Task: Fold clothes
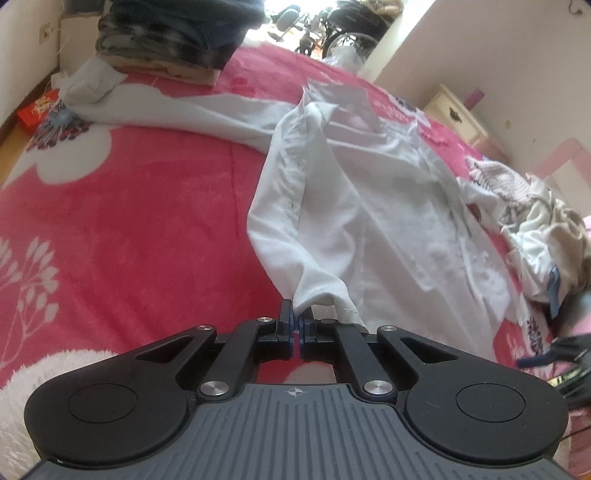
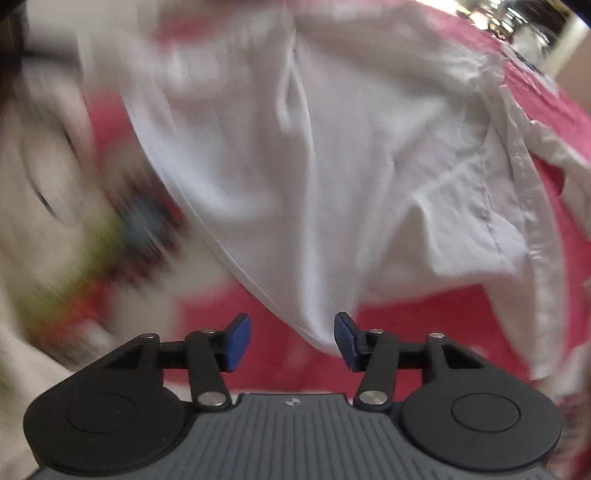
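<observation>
A white button-up shirt point(image 1: 369, 192) lies spread on the pink floral blanket point(image 1: 140, 229), collar at the far end and one sleeve stretched to the left. My left gripper point(image 1: 297, 326) is shut on the shirt's near hem corner, which rises from the pinched pads. In the right wrist view the same white shirt point(image 2: 314, 147) fills the middle, blurred by motion. My right gripper point(image 2: 293, 341) is open, its blue pads point(image 2: 238, 341) on either side of a hanging fold of the hem, which reaches the right pad and stays clear of the left.
A stack of folded dark clothes point(image 1: 170, 33) sits at the far left of the bed. A heap of loose light garments point(image 1: 535, 221) lies at the right edge. A cream nightstand point(image 1: 458, 114) stands by the wall. A red box point(image 1: 37, 109) is on the floor.
</observation>
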Demonstrator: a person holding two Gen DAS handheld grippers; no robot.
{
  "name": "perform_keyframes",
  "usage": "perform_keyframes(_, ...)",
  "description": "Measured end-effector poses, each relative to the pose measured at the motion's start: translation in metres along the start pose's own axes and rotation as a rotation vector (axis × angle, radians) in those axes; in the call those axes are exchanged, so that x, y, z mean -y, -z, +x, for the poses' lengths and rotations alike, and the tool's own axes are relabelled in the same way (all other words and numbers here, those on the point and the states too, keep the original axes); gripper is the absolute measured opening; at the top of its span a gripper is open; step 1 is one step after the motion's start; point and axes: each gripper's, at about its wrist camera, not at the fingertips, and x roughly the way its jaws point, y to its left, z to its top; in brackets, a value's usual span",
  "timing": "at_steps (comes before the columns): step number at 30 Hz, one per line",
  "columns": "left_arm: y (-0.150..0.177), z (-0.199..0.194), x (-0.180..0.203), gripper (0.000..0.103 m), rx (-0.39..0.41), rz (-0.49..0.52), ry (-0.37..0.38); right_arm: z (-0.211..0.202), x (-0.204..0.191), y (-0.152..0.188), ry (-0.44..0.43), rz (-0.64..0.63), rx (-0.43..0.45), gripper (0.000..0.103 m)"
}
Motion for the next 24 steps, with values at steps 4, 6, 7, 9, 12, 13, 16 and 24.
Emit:
perform_keyframes(4, 0.006, 0.0, -0.002, 0.0, -0.013, 0.021, -0.004, -0.014, 0.02, -0.022, -0.281, 0.293, 0.223, 0.063)
perform_keyframes(6, 0.006, 0.001, -0.003, 0.0, -0.012, 0.018, 0.002, 0.014, 0.025, -0.037, -0.438, 0.482, 0.246, 0.063)
perform_keyframes(7, 0.007, 0.001, -0.004, 0.0, -0.011, 0.016, 0.006, 0.036, 0.027, -0.046, -0.517, 0.572, 0.229, 0.063)
perform_keyframes(9, 0.007, 0.001, -0.005, 0.0, -0.01, 0.012, 0.012, 0.082, 0.028, -0.061, -0.674, 0.759, 0.182, 0.063)
perform_keyframes(12, 0.008, 0.002, -0.007, 0.0, -0.008, 0.007, 0.022, 0.15, 0.018, -0.079, -0.836, 0.986, 0.082, 0.062)
perform_keyframes(13, 0.008, 0.002, -0.008, 0.0, -0.007, 0.005, 0.025, 0.167, 0.014, -0.083, -0.833, 1.024, 0.06, 0.062)
perform_keyframes(16, 0.009, 0.003, -0.01, 0.0, -0.005, 0.0, 0.035, 0.205, -0.001, -0.093, -0.815, 1.089, 0.005, 0.06)
perform_keyframes(24, 0.01, 0.006, -0.012, 0.001, -0.008, 0.003, 0.054, 0.237, -0.027, -0.114, -0.865, 1.081, -0.017, 0.046)
